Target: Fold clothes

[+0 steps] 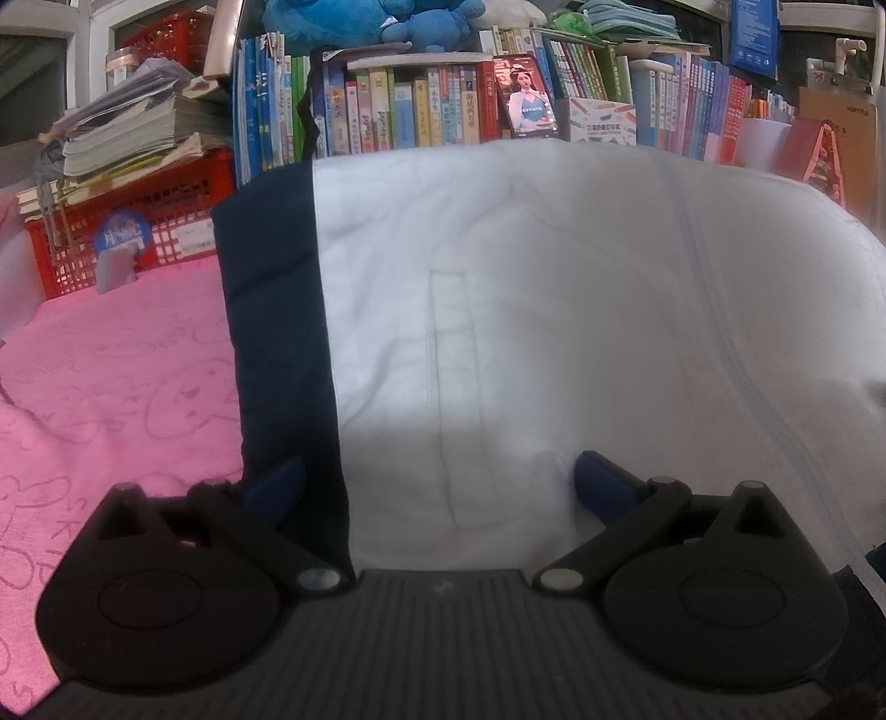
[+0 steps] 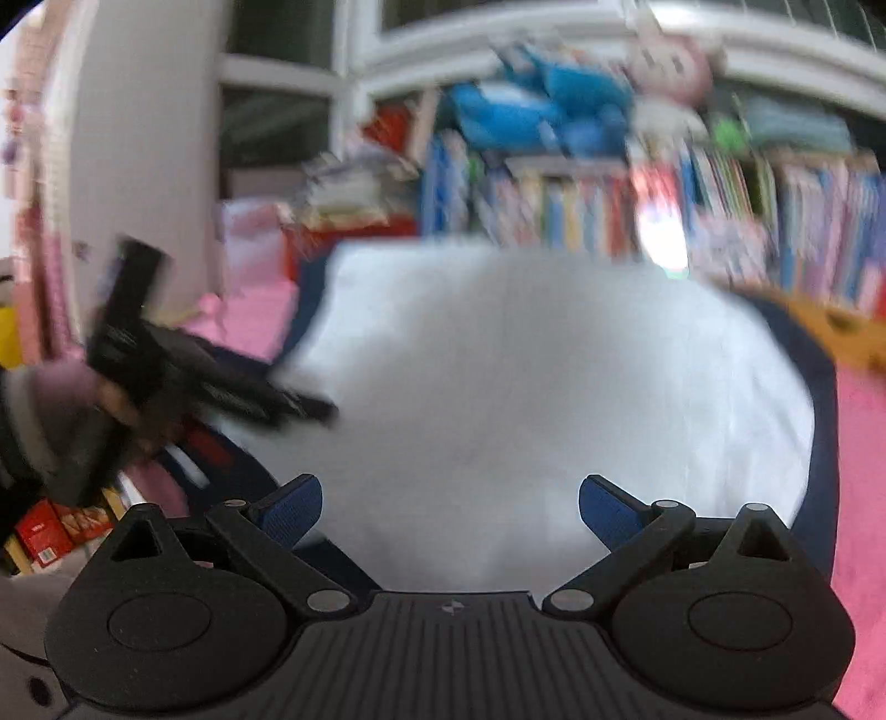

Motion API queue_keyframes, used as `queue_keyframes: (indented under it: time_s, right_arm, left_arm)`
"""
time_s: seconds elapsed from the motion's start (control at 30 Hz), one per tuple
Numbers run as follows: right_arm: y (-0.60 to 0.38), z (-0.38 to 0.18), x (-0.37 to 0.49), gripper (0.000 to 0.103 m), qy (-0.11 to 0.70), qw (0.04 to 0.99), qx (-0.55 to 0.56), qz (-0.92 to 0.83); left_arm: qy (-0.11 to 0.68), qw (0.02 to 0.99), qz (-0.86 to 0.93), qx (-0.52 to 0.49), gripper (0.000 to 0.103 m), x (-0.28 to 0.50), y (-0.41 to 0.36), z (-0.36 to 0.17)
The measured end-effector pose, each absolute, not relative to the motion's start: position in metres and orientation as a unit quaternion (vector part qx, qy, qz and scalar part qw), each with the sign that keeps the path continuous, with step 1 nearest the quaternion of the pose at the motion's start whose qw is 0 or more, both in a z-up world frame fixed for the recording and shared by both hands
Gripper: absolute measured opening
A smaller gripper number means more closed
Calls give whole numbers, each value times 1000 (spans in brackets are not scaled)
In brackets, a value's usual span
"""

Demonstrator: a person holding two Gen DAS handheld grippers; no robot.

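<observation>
Jaws spread wide and empty on left gripper [image 1: 440, 482] and right gripper [image 2: 449, 507], both low over white garment [image 1: 554, 310] with navy edge, lying on pink cover [image 1: 116, 365].

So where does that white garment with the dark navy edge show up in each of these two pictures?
Left wrist view: the white garment fills the centre and right, navy band on its left side.
Right wrist view: blurred, it fills the centre, navy along its right edge.
Shared landmark: the blue plush toy on top of the books behind.
</observation>
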State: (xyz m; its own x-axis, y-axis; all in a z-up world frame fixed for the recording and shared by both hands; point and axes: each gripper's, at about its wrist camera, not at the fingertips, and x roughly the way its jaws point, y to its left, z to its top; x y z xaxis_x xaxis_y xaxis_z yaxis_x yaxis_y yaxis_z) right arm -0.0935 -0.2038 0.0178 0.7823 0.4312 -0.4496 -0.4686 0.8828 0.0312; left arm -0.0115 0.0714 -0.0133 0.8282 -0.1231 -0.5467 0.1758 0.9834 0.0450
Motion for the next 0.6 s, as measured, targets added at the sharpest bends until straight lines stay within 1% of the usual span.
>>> queue_keyframes:
  time_s: [0.13,0.23,0.27,0.37,0.47,0.53,0.6]
  right_arm:
    - [-237,3,-85,100,264,950,-28,163]
    - [-262,4,-79,100,274,958,-44,74]
    - [-270,5,-76,102,282,958,-44,35]
    - [-294,13,-69,101,304,950,-43,-62]
    - [-300,35,-77,100,269,959,-58,-69]
    - [-293,53,-76,100,240,966,-78,-56]
    - [-278,73,-64,100,208,972,-105,-36]
  left_arm:
    - [284,954,-81,45,103,-11,72,-14]
    - [285,954,-82,44,103,-10,73,-14]
    - [285,954,-82,44,103,-10,74,-14]
    - [291,953,-78,40,103,-10,75,-13]
    - [302,949,-67,60,103,-13,66,-1]
    - [282,953,-85,73,103,-19,55,13]
    - [263,954,-128,64,103,-23,44,23]
